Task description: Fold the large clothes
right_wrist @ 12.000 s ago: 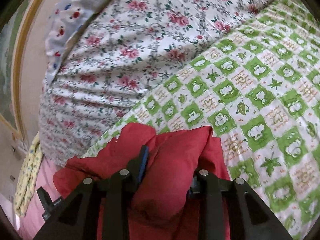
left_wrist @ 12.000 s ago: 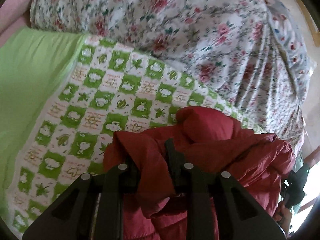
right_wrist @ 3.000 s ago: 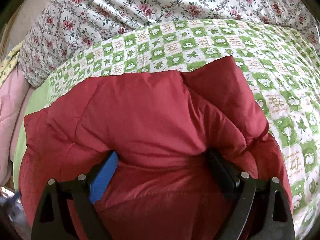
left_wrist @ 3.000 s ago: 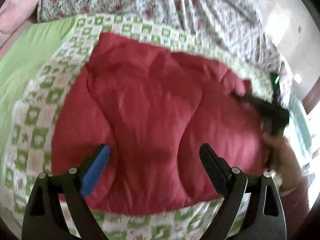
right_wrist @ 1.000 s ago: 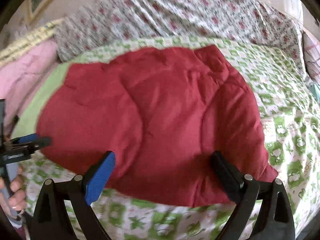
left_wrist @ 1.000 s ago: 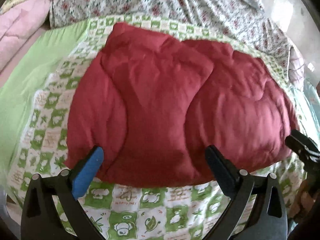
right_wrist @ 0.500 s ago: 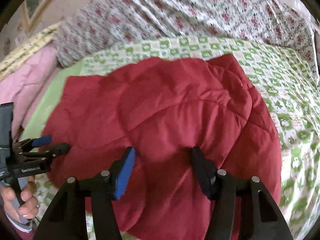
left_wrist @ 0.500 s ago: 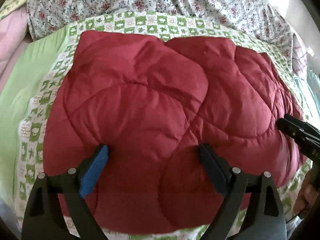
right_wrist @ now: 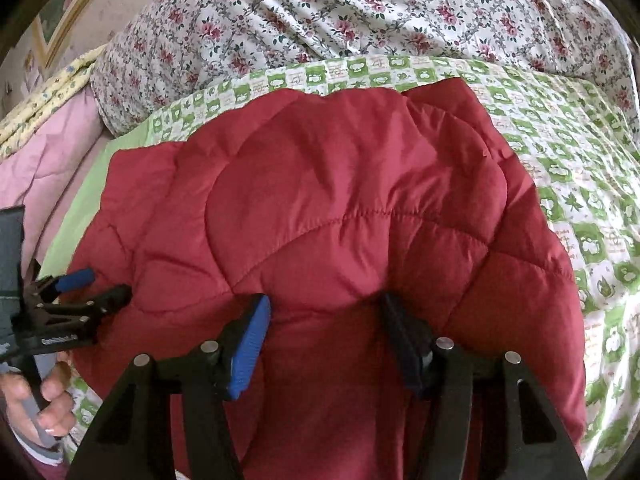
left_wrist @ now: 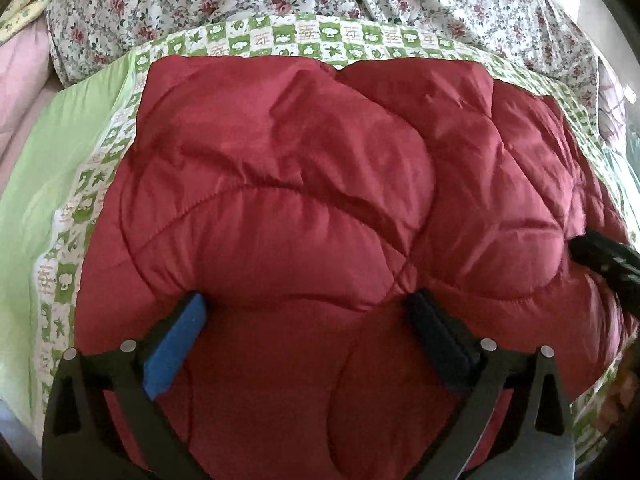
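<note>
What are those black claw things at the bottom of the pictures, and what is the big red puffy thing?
The claws are grabbing tools with two fingers each. No robot here: a person holds one tool in each hand, and each tool carries a small camera looking out along its fingers. So one picture comes from the left gripper and the other from the right gripper. In the right one you can even see the person's hand holding the left tool.

The red puffy thing is a quilted red jacket being folded. It lies on a green checked sheet on a bed, with a flowery quilt behind it.

Both tools have their fingers spread apart and pushed into the puffy cloth. Neither has pinched it shut.
</note>
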{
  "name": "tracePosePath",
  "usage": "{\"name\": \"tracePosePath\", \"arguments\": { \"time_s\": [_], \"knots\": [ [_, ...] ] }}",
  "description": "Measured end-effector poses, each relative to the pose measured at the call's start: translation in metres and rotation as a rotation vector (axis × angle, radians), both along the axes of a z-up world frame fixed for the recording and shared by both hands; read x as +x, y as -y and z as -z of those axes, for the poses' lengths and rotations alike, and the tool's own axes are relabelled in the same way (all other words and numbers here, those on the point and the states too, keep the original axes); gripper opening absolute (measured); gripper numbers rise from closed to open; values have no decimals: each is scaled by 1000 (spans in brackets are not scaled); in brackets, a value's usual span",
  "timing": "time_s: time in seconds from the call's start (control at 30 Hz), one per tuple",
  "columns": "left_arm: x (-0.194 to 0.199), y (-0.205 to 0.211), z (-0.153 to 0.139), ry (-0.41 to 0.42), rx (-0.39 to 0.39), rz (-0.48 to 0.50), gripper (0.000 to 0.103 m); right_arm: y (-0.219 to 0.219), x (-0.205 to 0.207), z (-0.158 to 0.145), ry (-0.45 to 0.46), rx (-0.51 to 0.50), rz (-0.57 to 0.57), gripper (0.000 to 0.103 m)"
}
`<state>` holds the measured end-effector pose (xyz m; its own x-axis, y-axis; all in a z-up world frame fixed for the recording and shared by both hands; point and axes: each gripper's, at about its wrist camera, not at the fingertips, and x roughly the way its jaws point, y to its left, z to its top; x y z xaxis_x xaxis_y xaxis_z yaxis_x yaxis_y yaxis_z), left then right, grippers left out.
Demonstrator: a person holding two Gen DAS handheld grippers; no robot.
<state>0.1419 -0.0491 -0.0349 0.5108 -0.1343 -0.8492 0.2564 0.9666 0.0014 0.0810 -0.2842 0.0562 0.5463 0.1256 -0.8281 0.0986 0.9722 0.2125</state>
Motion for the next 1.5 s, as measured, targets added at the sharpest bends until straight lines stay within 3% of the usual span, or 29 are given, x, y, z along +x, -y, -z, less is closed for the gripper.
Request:
{"name": "tracePosePath", "arguments": {
  "time_s": [0.13, 0.27, 0.4, 0.73, 0.93, 1.03, 1.1, 1.23, 1.5],
  "knots": [
    [0, 0, 0, 0, -2, 0, 103, -2, -17, -27, 70, -74, 23, 61],
    [1, 0, -1, 1, -2, -2, 103, 4, -13, -13, -5, -139, 32, 61],
    [0, 0, -4, -3, -5, -5, 103, 12, -5, 10, -26, -104, 27, 64],
    [-35, -34, -29, 35, -78, -61, 103, 13, -5, 13, -18, -89, 27, 65],
    [-26, -51, -5, -25, -89, -87, 103, 7, -26, -19, 42, -84, 33, 65],
    [-30, -47, -4, -11, -72, -85, 103, -2, -39, -27, 42, -105, 9, 65],
    [-31, -45, -2, -4, -67, -83, 103, -2, -37, -6, -29, -106, -6, 68],
    [-32, -43, 0, 8, -53, -80, 103, 0, -33, 14, -18, -99, 1, 73],
    [-47, -41, -14, 25, 3, -84, 103, -3, -46, -7, -3, -88, 22, 74]
  ]
}}
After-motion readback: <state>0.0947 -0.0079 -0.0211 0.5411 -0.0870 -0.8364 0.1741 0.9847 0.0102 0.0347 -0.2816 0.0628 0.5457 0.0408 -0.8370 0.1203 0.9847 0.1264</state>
